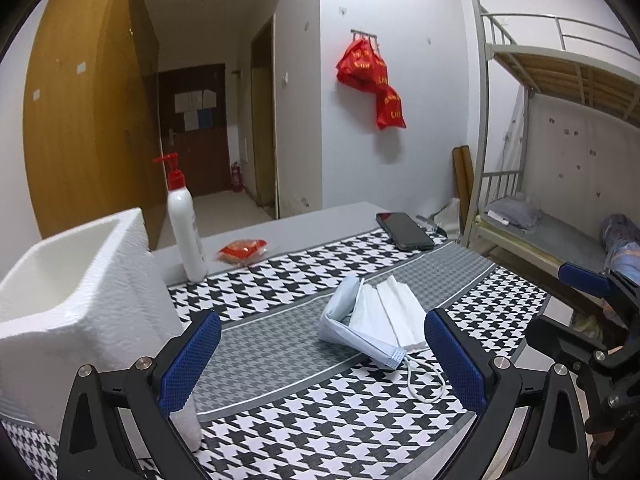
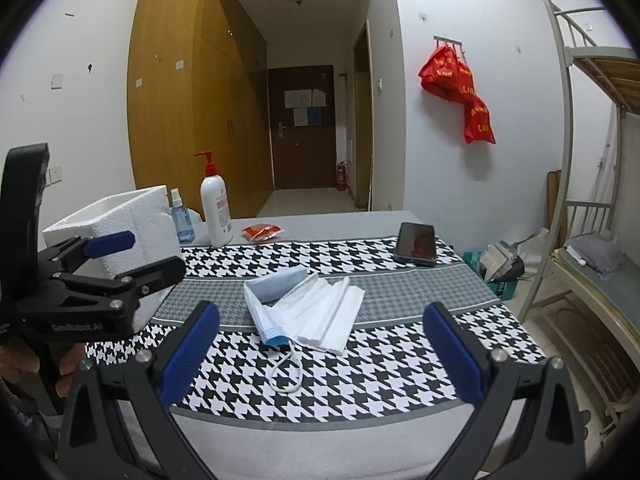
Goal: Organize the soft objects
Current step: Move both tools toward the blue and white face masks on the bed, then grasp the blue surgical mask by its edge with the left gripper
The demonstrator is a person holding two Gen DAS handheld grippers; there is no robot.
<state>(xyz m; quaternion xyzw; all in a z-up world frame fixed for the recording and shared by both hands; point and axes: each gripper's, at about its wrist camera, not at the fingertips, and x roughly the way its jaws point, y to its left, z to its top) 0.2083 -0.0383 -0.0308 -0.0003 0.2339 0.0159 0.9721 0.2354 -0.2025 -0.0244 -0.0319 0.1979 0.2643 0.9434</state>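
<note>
Left claw [image 1: 322,356]: wide open, empty, low centre of the left wrist view.
Right claw [image 2: 320,354]: wide open, empty, low centre of the right wrist view.
Face masks [image 2: 298,310]: small pile on the bench's houndstooth cloth [image 2: 360,376], middle of frame, ear loop trailing toward the camera.
Key relation: pile lies just ahead of both claws, between each pair of fingers, long axis slanting lower left to upper right; neither looks clearly nearer.
Foam box [image 1: 68,300]: left of frame, a likely destination.

A black-and-white houndstooth cloth [image 2: 340,376] with a grey band carries a pale blue and white mask [image 2: 296,312], a black phone [image 2: 416,244] and a white foam box [image 2: 132,220].
</note>
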